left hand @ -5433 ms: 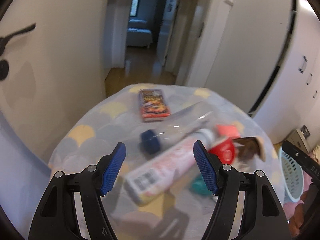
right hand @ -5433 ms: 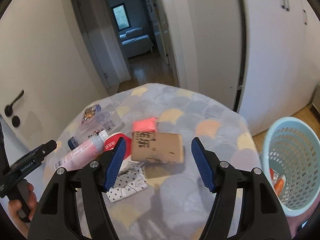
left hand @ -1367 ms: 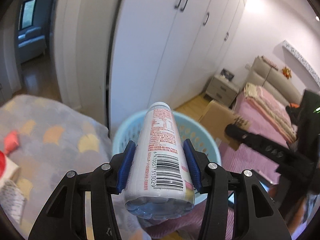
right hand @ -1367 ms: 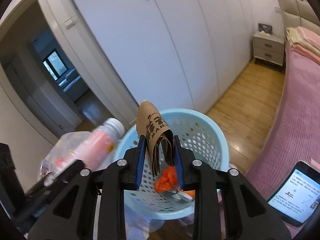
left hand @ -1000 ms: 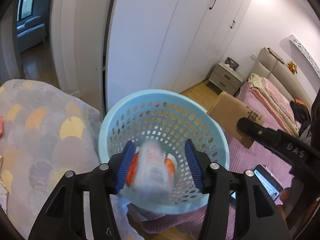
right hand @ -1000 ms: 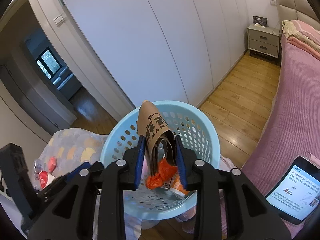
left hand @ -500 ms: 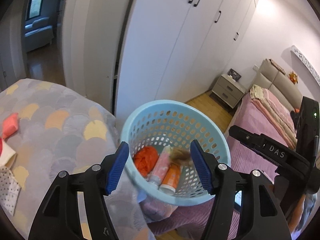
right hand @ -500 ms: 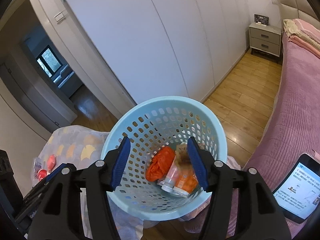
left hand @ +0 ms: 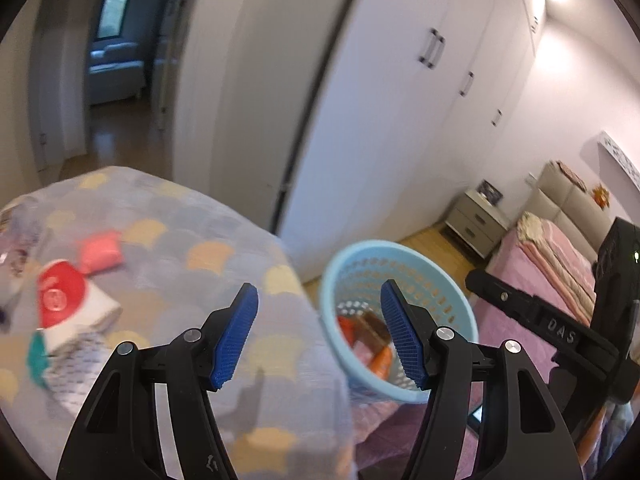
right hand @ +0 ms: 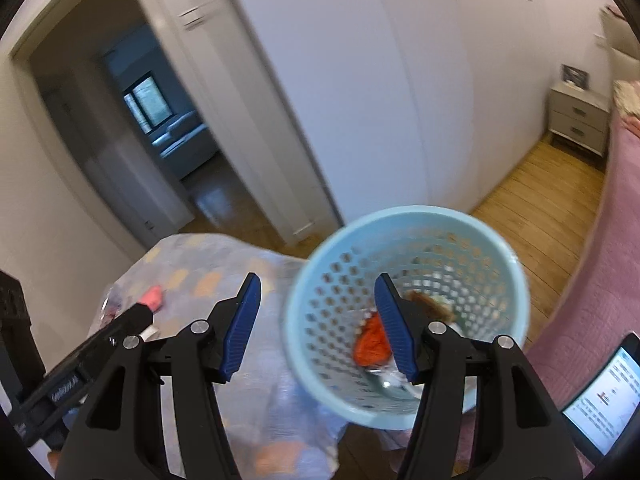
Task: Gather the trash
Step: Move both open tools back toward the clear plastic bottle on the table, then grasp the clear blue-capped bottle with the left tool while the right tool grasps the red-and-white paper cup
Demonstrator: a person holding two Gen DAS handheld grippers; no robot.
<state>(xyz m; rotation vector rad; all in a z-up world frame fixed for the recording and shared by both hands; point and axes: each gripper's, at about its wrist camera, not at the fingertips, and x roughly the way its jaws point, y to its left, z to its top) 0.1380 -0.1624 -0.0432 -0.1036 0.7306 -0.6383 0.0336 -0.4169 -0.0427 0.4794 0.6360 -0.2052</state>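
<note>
Left wrist view: the left gripper (left hand: pixel 318 336) fills the lower centre of the frame, its blue pads (left hand: pixel 236 340) well apart with nothing between them. The jaws have just been opening. The blue basket (left hand: pixel 400 250) stands at centre right, just beside the table (left hand: pixel 168 308), which occupies the lower left. An orange piece, a brown piece and a pale bottle lie inside the basket; blur hides their exact lie. Trash left on the table sits at the left edge: a pink packet (left hand: pixel 100 249), a red-lidded item (left hand: pixel 60 300) resting on a white box (left hand: pixel 86 316), and a spotted wrapper (left hand: pixel 74 364) below. The pink packet's long axis runs roughly left to right across the frame. The right-hand tool crosses the right edge.

Right wrist view: the right gripper (right hand: pixel 318 330) sits lower centre, its pads apart and empty; these jaws too have just been opening. The basket fills centre right, showing an orange wrapper (right hand: pixel 370 342) and a brown scrap (right hand: pixel 430 304) at its bottom. The table lies at lower left, the pink packet near its far edge.

Risks, as judged: the basket stands close to the table edge, so a gripper swinging across to the table could knock it and spill the contents. The stacked red-lidded item may slide off the box if gripped off-centre.
</note>
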